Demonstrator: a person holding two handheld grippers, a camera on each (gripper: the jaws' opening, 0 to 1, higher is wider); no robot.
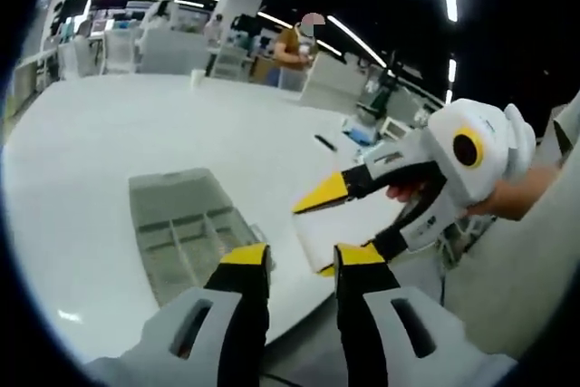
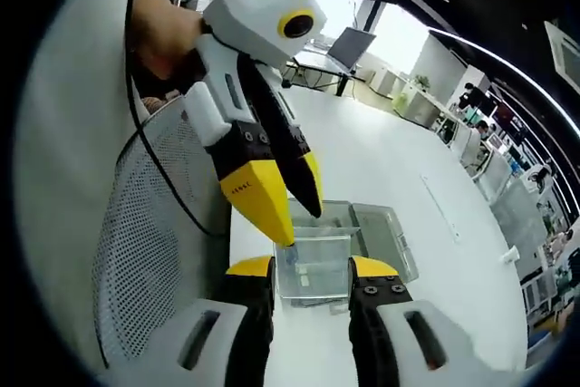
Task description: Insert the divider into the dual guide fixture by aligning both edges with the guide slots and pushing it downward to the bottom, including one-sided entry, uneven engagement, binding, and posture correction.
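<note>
Right gripper view: one divider (image 2: 313,267), two claws.

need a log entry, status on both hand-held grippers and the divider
Right hand-held gripper shut on clear divider, held above table. Left hand-held gripper open, alongside. Fixture tray not yet entered.

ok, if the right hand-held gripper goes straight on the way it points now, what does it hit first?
Likely nothing new: the right hand-held gripper already has the clear divider between its jaws. Beyond it lies the fixture on the table; depth is unclear.
</note>
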